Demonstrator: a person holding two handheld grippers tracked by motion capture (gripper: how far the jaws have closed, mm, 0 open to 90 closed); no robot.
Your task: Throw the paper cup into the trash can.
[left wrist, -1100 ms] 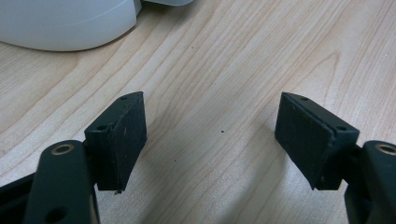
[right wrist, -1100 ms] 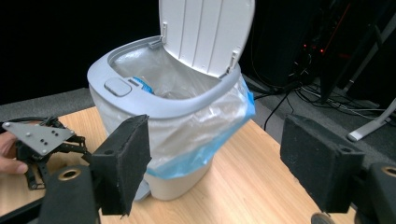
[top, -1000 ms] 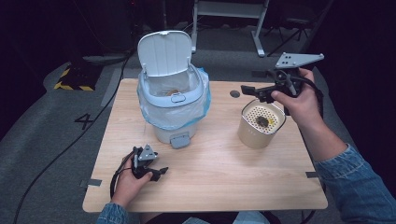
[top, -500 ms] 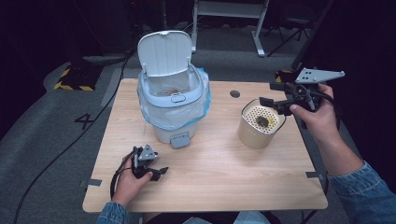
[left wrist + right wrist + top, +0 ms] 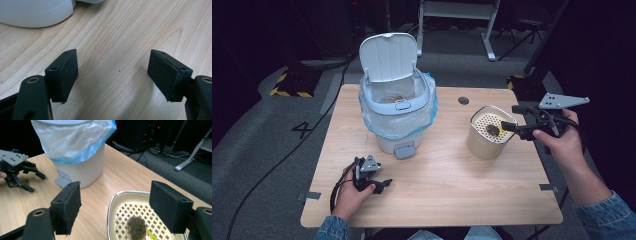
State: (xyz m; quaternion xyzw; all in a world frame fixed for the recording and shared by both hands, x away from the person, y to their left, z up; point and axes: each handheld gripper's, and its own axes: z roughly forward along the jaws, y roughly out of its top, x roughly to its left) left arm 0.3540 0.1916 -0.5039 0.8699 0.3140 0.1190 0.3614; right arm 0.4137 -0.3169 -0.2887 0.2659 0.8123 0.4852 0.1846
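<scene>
My right claw hovers over the strainer canister at right of the tabletop, jaws apart, empty. Left claw rests near-left, jaws apart.

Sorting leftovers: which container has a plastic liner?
The white lidded pedal bin, lined with a clear blue-edged bag; the beige perforated-insert container has none.

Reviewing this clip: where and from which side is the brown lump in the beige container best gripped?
Grip the brown lump across its sides, coming straight down from above. It lies on the perforated insert inside the beige container, whose rim walls it in; the right gripper, jaws open, is beside it.
</scene>
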